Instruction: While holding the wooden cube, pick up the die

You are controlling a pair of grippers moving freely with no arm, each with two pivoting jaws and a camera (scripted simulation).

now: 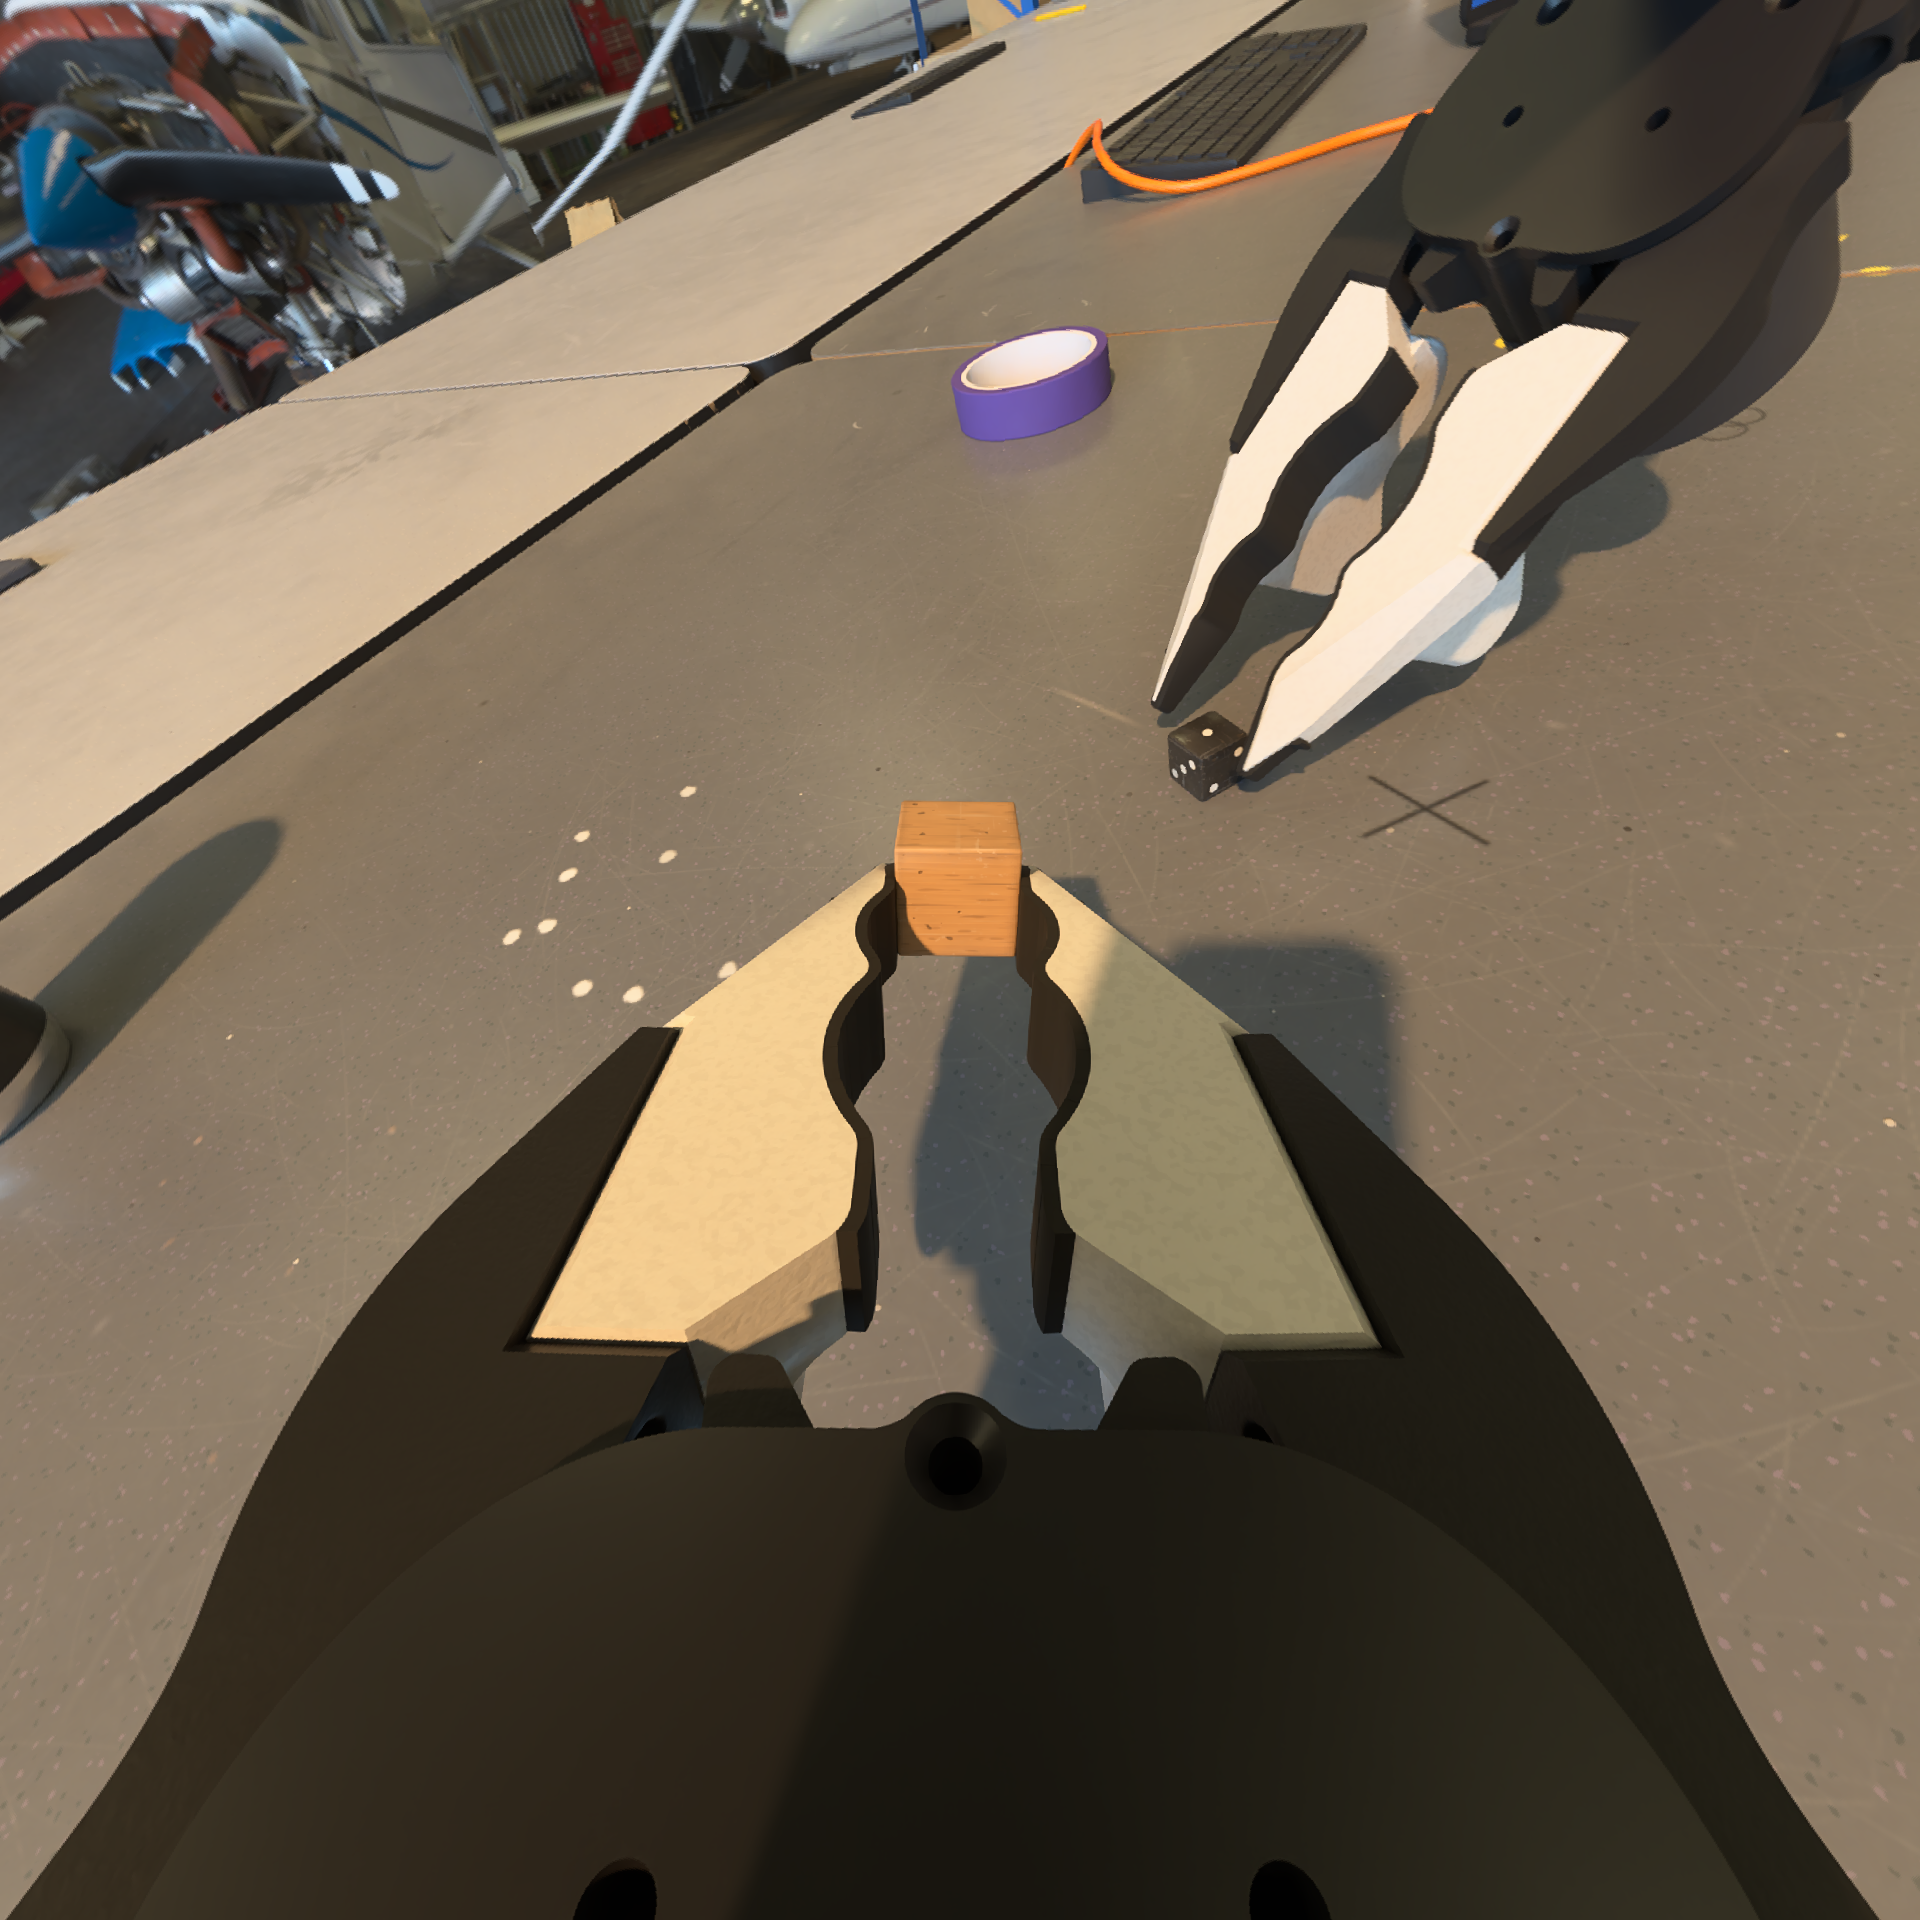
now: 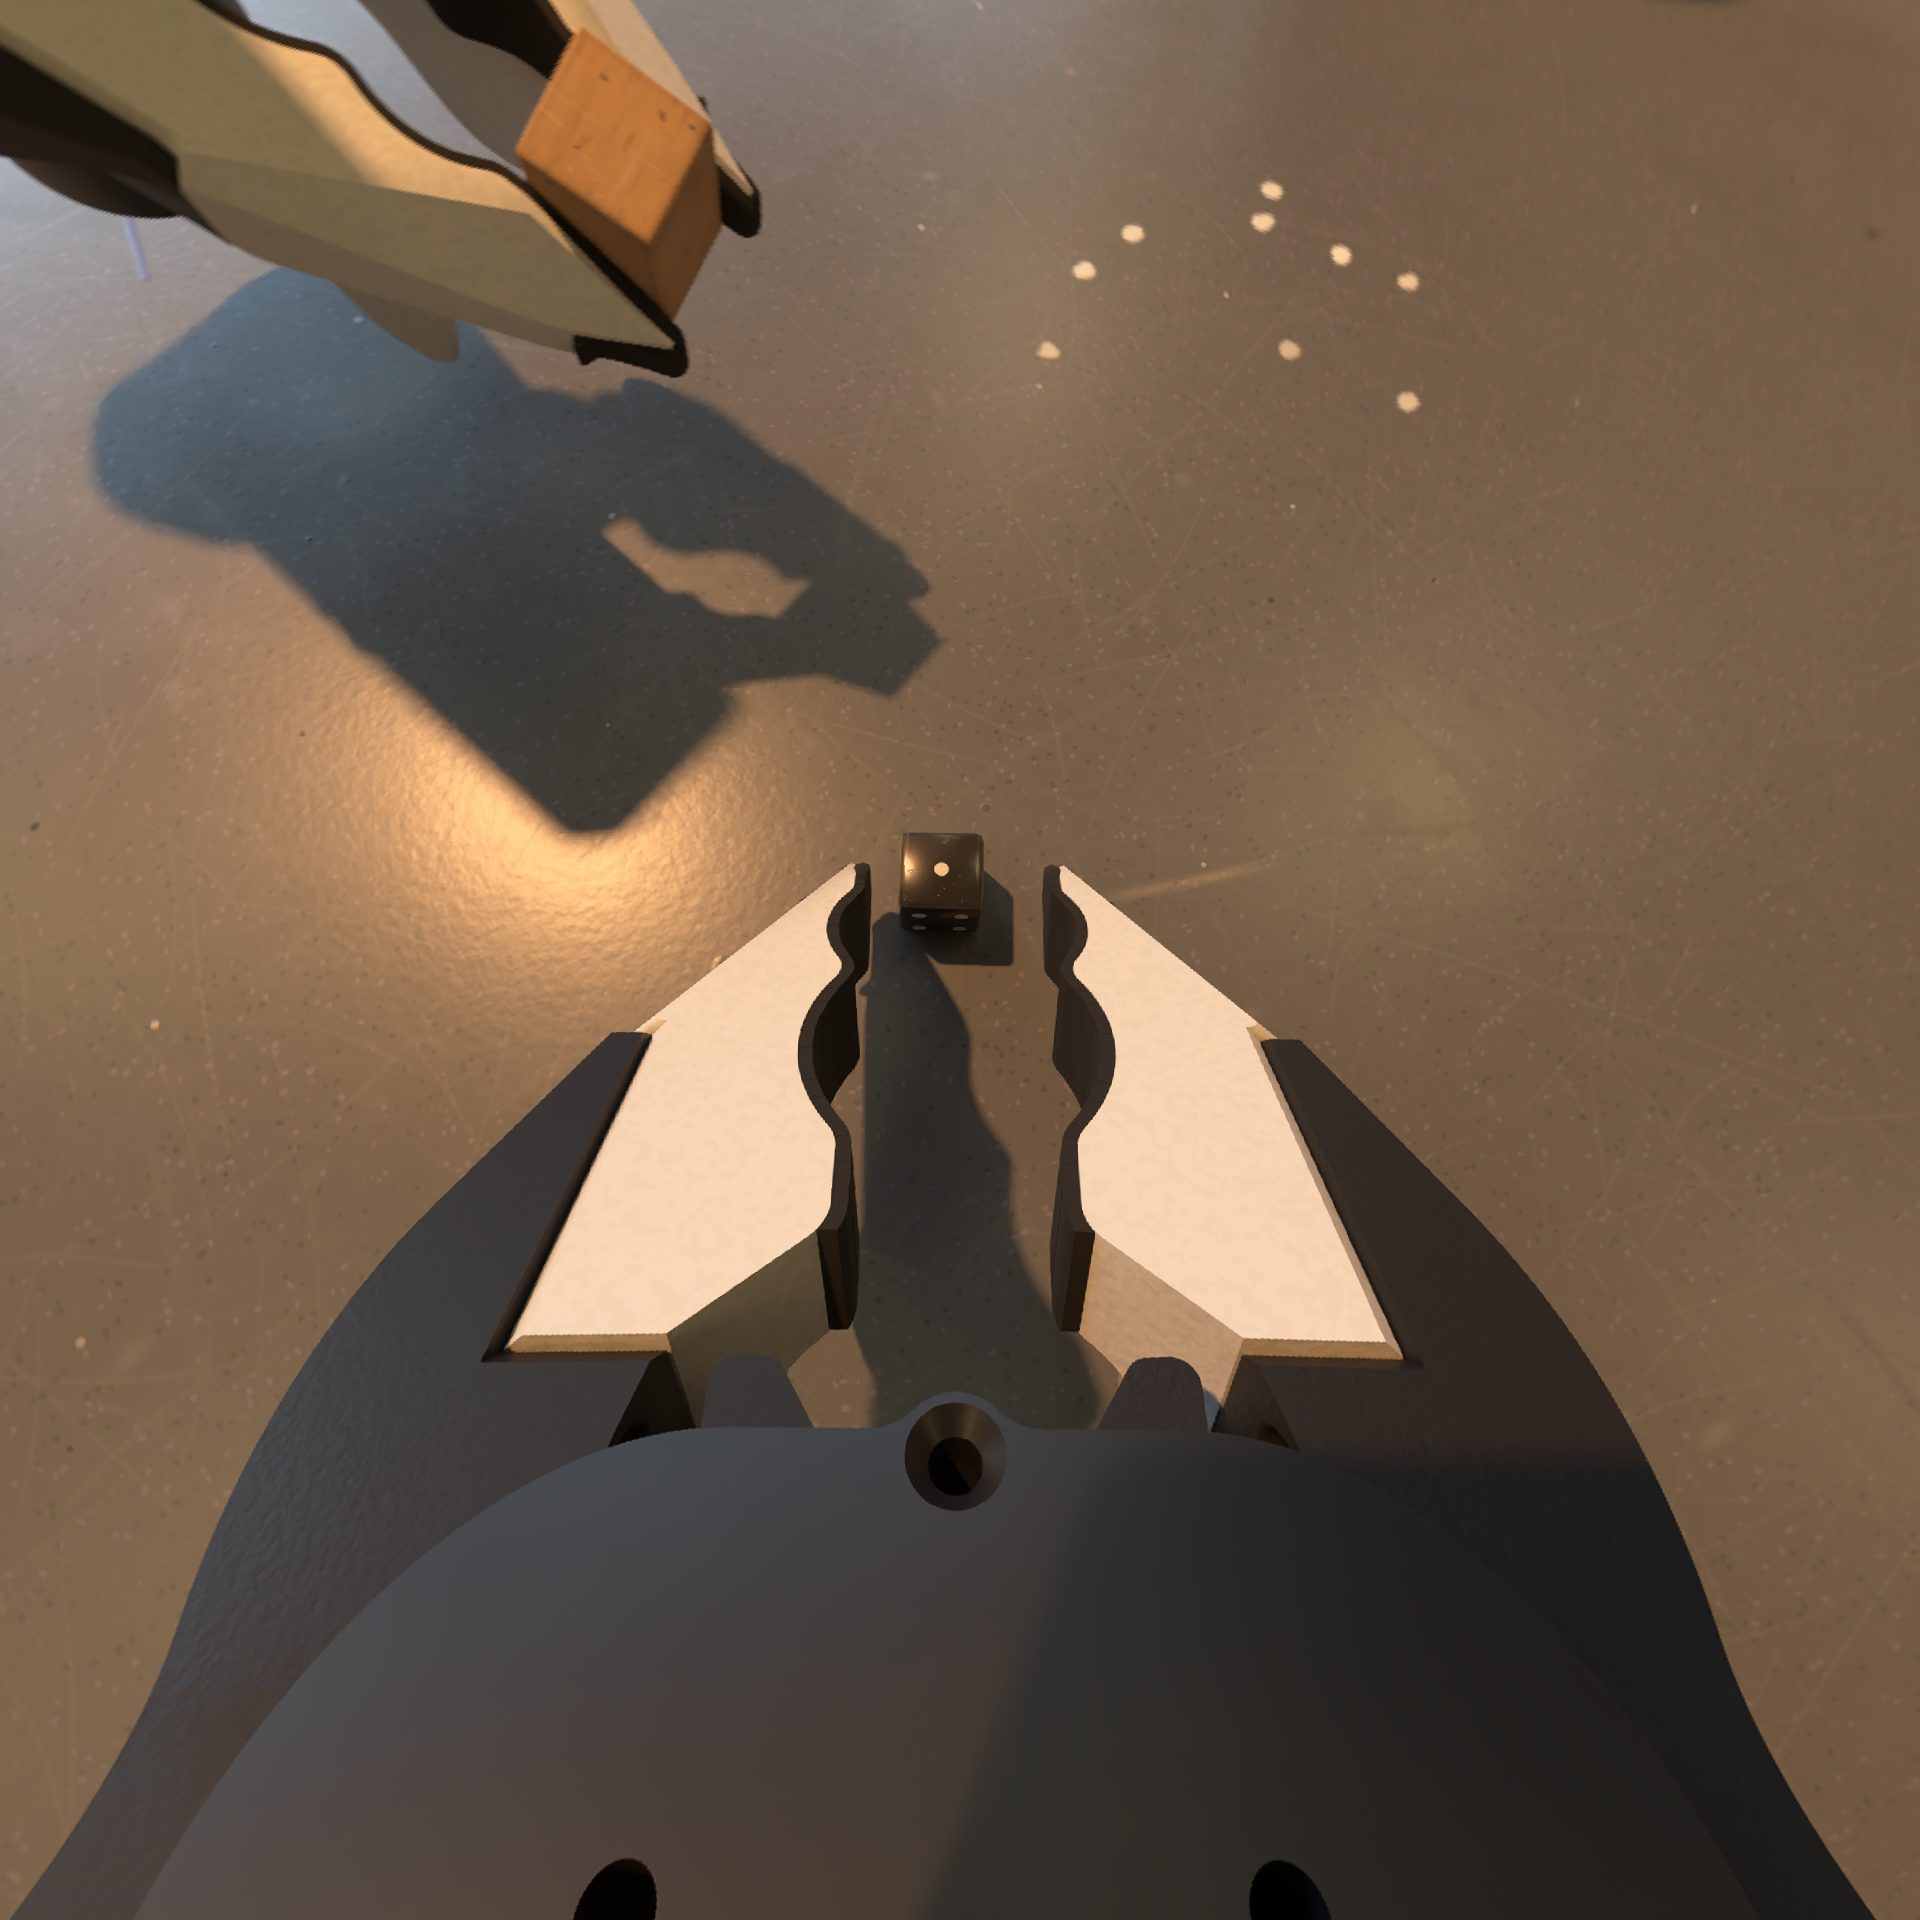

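Grey tabletop (image 1: pixel 623 644), scratched and dotted with white specks, sits in a hangar with an aircraft engine (image 1: pixel 197 208) behind. Purple tape roll (image 1: pixel 1032 382), keyboard (image 1: pixel 1236 99) and orange cable (image 1: pixel 1226 177) lie farther back. The left gripper (image 1: pixel 956 883) pinches the wooden cube (image 1: pixel 956 878) at its fingertips, above the table. The right gripper (image 2: pixel 956 894), spread, straddles the black die (image 2: pixel 940 881), which rests on the table near its tips, closer to one finger.

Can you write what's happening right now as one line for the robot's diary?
left tongs: shut on cube, lifted | right tongs: open, straddling die | die: on table, not gripped
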